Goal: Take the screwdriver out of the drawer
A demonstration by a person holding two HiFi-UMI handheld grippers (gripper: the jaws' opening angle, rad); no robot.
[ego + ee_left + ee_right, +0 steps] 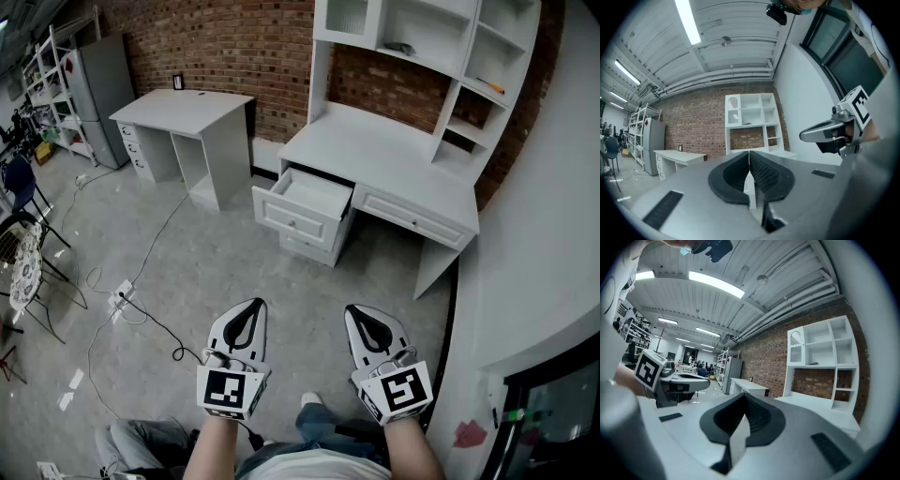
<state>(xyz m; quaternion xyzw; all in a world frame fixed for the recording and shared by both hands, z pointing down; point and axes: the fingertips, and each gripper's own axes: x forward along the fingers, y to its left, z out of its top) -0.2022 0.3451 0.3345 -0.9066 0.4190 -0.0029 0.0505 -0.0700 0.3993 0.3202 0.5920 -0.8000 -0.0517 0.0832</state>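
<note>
The white surface (375, 155) stands against the brick wall, with its left drawer (314, 192) pulled open. On the shelf unit (320, 80) above it lie a small grey thing (398, 47) and a slim orange thing (494, 87), perhaps a tool. A black cable (150, 319) and a power strip (121, 298) lie on the floor (234, 262).

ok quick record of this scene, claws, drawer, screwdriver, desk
left claw: shut, empty, level
right claw: shut, empty, level
claw position: side by side, well short of the desk
drawer: upper left one pulled open
screwdriver: not visible in the drawer from here
desk: white, shelf unit on top, against brick wall
</note>
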